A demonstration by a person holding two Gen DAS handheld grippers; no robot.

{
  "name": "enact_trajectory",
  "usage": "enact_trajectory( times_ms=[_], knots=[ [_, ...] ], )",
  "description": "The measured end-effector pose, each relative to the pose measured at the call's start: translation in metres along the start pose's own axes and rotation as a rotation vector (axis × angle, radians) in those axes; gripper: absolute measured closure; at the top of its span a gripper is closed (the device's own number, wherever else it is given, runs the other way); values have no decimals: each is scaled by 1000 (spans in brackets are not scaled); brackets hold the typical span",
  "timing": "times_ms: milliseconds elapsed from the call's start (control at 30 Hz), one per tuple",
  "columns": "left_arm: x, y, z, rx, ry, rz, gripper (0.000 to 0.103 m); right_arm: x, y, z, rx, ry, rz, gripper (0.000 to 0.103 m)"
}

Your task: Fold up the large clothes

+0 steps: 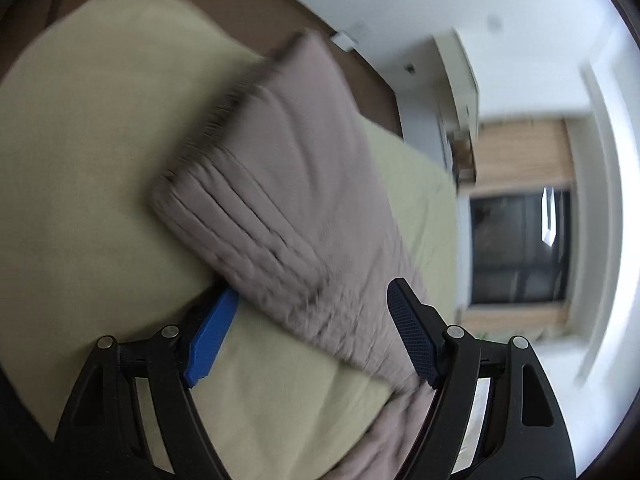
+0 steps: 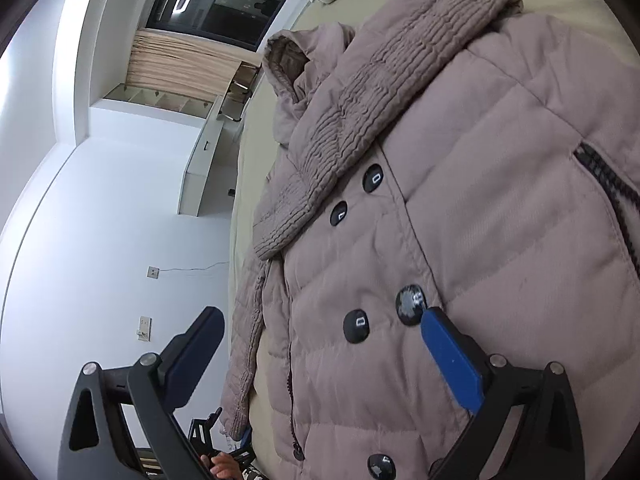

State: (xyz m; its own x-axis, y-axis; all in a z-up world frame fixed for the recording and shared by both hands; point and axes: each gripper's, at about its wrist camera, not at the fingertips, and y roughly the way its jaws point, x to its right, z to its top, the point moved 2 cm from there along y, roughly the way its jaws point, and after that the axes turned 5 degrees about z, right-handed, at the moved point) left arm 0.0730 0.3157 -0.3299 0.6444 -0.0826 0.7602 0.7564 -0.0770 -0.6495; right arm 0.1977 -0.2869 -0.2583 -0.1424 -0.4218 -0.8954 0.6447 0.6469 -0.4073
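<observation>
The taupe puffer coat lies spread, buttons up, on the bed, likely flattened for folding. The left hand-held gripper straddles its sleeve, jaws apart, gripping nothing; the right hand-held gripper hovers open near the buttons.

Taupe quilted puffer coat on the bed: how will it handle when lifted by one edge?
The taupe quilted puffer coat will likely flop and drape: its ribbed collar already slumps in folds. Puffy quilting suggests it's light but bulky. The smooth shell might slip in a shallow pinch.
</observation>
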Motion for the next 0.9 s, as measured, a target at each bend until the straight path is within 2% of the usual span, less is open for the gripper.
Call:
enact_trajectory(
  times_ms=[33,67,133,167,200,233,300,400,500,600,700,800,867,900],
  knots=[
    [-2,-1,3,26,-45,-16,34,-2,-2,-2,0,0,2,2],
    [1,-2,6,51,-40,-7,40,-2,-3,-4,2,-4,2,4],
    [8,-2,9,78,-12,40,74,-2,-10,-3,7,-12,-4,5],
    [13,-3,8,83,-5,50,78,-2,-13,-2,7,-13,-5,8],
    [27,-9,5,103,48,60,83,-2,-17,-2,7,-16,-2,10],
    [45,-14,0,124,124,70,84,-2,-20,-1,9,-19,0,10],
    [98,-27,-24,169,354,60,85,2,-29,2,16,-24,-1,10],
    [174,-31,-92,172,666,0,85,6,-34,6,26,-31,-11,12],
    [233,-17,-201,142,1019,-47,85,12,-43,12,44,-28,-6,12],
    [247,1,-312,131,1338,-75,85,18,-46,21,37,-6,6,12],
    [221,34,-422,78,1625,-33,85,18,-42,34,10,-17,8,12],
    [183,66,-476,-21,1741,34,85,22,-30,46,-33,-2,-11,12],
    [170,73,-490,-34,1740,39,85,24,-16,50,-73,36,15,12],
    [168,74,-484,-21,1746,41,85,23,-6,51,-102,61,48,12]
  ],
)
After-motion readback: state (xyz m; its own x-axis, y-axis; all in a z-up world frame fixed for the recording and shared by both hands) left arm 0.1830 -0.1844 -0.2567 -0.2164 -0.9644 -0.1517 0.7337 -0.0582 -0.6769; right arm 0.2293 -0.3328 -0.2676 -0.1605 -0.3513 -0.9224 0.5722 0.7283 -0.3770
